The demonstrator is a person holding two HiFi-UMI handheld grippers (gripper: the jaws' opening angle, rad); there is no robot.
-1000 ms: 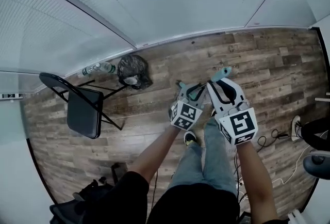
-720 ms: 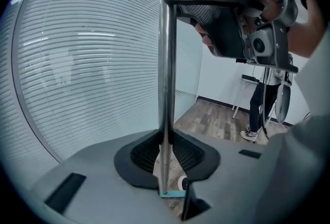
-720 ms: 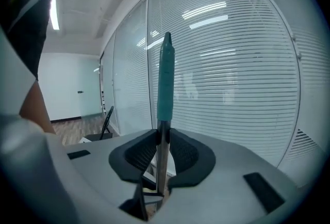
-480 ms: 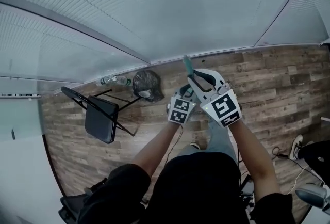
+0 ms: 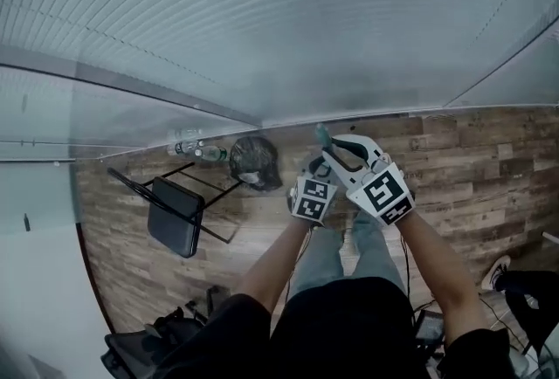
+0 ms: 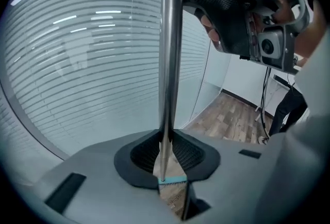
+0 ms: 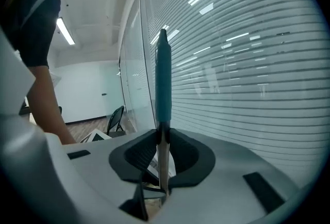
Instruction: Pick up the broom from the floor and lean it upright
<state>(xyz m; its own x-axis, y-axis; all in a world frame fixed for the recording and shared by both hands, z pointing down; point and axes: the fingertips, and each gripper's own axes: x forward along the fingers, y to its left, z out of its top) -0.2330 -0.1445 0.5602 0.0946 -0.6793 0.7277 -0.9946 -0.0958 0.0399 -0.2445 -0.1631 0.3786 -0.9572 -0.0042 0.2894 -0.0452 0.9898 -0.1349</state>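
Observation:
The broom's metal pole (image 6: 170, 63) stands nearly upright, and both grippers hold it. In the left gripper view my left gripper (image 6: 167, 162) is shut on the pole, with a teal band (image 6: 172, 180) and wood floor showing below the jaws. In the right gripper view my right gripper (image 7: 162, 158) is shut on the pole just under its teal grip (image 7: 163, 78). In the head view the left gripper (image 5: 314, 181) and right gripper (image 5: 339, 150) sit side by side near the glass wall, and the teal grip's tip (image 5: 322, 134) sticks up. The broom head is hidden.
A glass wall with blinds (image 5: 262, 37) stands right in front. A black folding chair (image 5: 175, 211), a dark bag (image 5: 253, 163) and a water bottle (image 5: 194, 148) lie to the left along the wall. More dark gear (image 5: 148, 342) sits at bottom left.
Both grippers have carried the broom handle towards the glass wall, and it has swung more upright. The person has stepped closer, so the wall fills more of the head view.

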